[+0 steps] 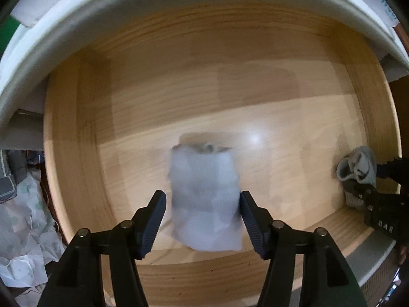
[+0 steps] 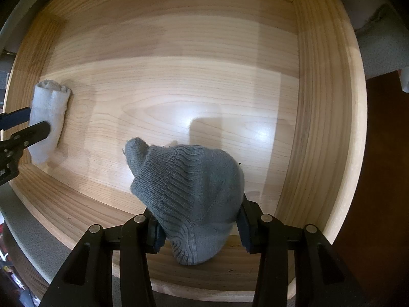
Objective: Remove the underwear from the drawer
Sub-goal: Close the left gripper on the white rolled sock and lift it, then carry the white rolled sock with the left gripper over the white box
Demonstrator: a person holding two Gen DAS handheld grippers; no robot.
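A pale white sock bundle (image 1: 205,199) lies on the floor of the wooden drawer (image 1: 179,76), near its front-left corner, its long axis running from the front wall toward the back, the folded cuff end pointing to the back. The left gripper (image 1: 202,215) stands over it with its jaws partly apart, 1 on each side of the bundle; the blur there leaves contact unclear. The right gripper (image 2: 199,226) is clamped narrow on a grey knitted sock bundle (image 2: 189,194) near the front wall, more to the right side, its loose cuff end pointing toward the back-left. The floor between the 2 bundles and all the way to the back wall is bare wood. The right wrist view shows the right wall and back-right corner; the left wrist view shows crumpled paper (image 1: 23,230) outside the left wall.
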